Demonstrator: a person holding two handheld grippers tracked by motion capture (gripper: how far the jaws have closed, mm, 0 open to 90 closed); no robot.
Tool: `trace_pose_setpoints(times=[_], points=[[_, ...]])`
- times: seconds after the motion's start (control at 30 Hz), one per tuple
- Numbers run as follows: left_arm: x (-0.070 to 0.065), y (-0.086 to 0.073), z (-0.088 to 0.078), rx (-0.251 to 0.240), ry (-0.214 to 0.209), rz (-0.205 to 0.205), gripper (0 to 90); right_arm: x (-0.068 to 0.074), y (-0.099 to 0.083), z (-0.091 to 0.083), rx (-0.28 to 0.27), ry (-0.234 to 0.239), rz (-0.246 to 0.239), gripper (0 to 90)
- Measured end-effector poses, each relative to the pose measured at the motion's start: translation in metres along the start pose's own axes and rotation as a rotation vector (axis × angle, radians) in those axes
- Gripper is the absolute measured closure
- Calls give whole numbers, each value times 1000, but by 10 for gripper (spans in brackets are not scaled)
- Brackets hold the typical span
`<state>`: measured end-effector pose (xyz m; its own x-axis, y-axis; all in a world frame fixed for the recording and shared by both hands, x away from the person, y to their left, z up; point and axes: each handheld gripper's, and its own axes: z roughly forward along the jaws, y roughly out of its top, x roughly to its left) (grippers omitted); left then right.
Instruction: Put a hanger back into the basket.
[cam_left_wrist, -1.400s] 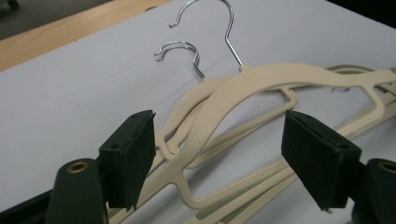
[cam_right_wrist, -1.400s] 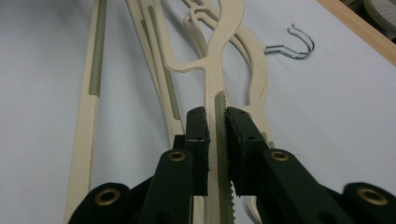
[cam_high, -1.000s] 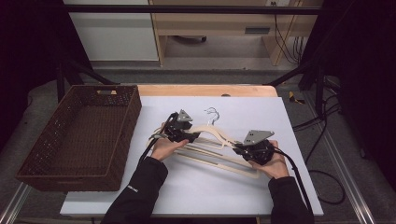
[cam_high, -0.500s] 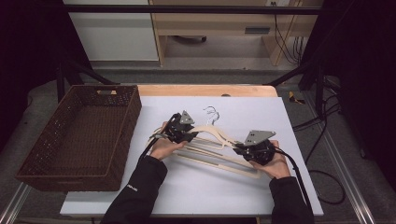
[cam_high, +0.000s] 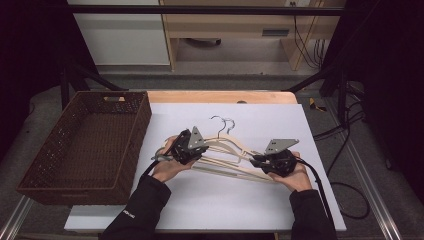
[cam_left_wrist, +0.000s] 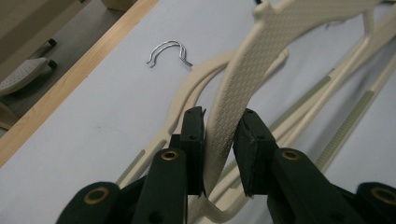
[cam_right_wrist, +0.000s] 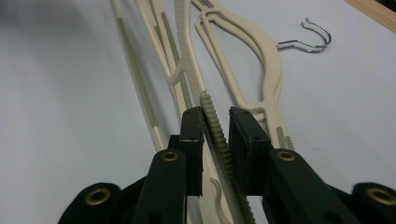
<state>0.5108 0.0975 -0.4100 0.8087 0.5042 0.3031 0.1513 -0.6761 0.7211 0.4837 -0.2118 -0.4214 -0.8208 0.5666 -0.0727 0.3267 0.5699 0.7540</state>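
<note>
High view: brown wicker basket (cam_high: 131, 150) sits at the table's left, nothing visible inside. Beside it, 2 cream hangers (cam_high: 227, 150) lie stacked; left gripper (cam_high: 196, 148), jaws just closing, and right gripper (cam_high: 257, 161) each clamp the top hanger.

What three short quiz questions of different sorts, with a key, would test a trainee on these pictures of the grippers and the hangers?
1. True or false: the brown basket holds a hanger.
2. Multiple choice: the left gripper has its jaws around A) a metal hook, B) the textured arm of the top hanger, C) the basket rim.
3. Fill in: the right gripper has a ribbed ______ end between its jaws.

Key
1. False: in the high view the basket is empty and the hangers lie on the white table.
2. B; those jaws have just been closing on it.
3. hanger
</note>
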Motion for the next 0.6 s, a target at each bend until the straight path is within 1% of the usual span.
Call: trace_pose_setpoints(times=[0.1,0.13,0.17,0.23,0.27,0.3,0.37,0.4,0.43,0.47,0.5,0.53,0.57,0.6], points=[[-6,-4,-4,-8,-9,3,758,-2,-2,0,4,26,22,727],[-8,-6,-5,-15,-8,1,759,-3,-2,0,8,30,22,722],[-9,-7,-6,-15,-3,11,760,-2,-2,1,12,27,22,716],[-8,-8,-9,-10,-6,28,761,-1,-1,2,3,31,35,695],[-11,-9,-8,-35,-7,7,762,-1,-1,2,3,40,37,678],[-12,-9,-10,-29,-10,20,763,-1,0,3,-12,44,36,634],[-15,-8,-11,-39,-15,24,766,0,4,4,-37,33,40,579],[-16,-7,-11,-37,-16,30,767,1,7,4,-58,25,47,533],[-18,-6,-12,-38,-18,31,768,2,10,4,-77,20,50,507],[-19,-6,-12,-35,-19,41,769,4,16,4,-104,22,56,493],[-21,-6,-12,-45,-19,28,769,6,22,4,-134,32,55,453],[-22,-6,-12,-47,-21,26,769,8,27,5,-150,39,60,442],[-21,-6,-13,-41,-17,34,769,11,33,7,-165,58,65,442],[-21,-6,-14,-37,-16,43,770,13,37,9,-168,65,65,441]])
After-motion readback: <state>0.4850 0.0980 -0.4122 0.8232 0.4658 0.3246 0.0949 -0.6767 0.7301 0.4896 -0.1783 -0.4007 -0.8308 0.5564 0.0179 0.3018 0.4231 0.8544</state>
